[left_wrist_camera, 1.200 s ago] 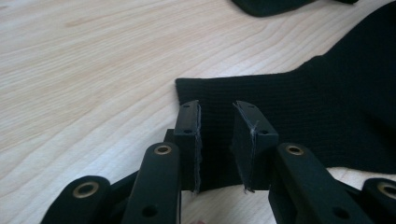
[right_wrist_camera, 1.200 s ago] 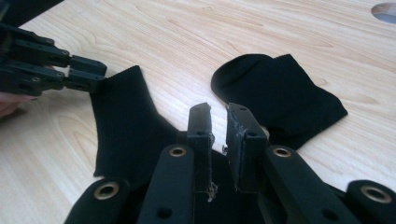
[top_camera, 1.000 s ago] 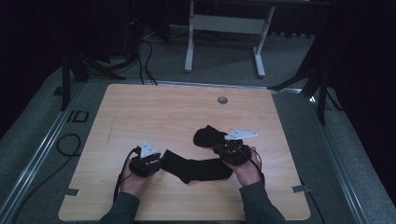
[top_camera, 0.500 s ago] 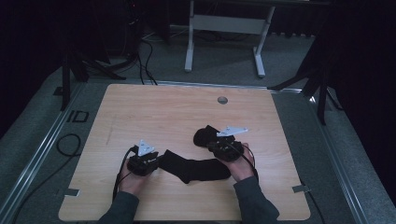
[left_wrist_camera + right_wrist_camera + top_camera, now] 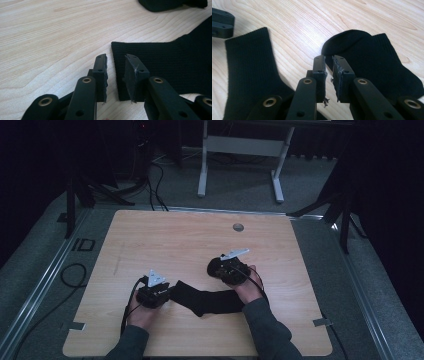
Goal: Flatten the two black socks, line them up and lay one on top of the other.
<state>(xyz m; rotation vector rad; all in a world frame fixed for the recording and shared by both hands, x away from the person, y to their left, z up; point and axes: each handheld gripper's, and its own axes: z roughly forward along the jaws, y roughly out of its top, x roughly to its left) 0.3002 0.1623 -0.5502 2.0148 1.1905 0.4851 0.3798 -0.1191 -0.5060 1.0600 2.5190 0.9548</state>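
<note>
On table (image 5: pixel 165 240): 2 blk socks (image 5: pixel 212 301).

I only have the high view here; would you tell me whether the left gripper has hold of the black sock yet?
Observer: No. The left gripper stands open, and the cuff edge of the long sock lies flat on the table in the gap.
Operator: And the right gripper's jaws?
Observer: The right gripper shows just a narrow gap, with nothing pinched.
Operator: What lies ahead of it?
Observer: The rounded end of a second sock, just beyond its tips.
</note>
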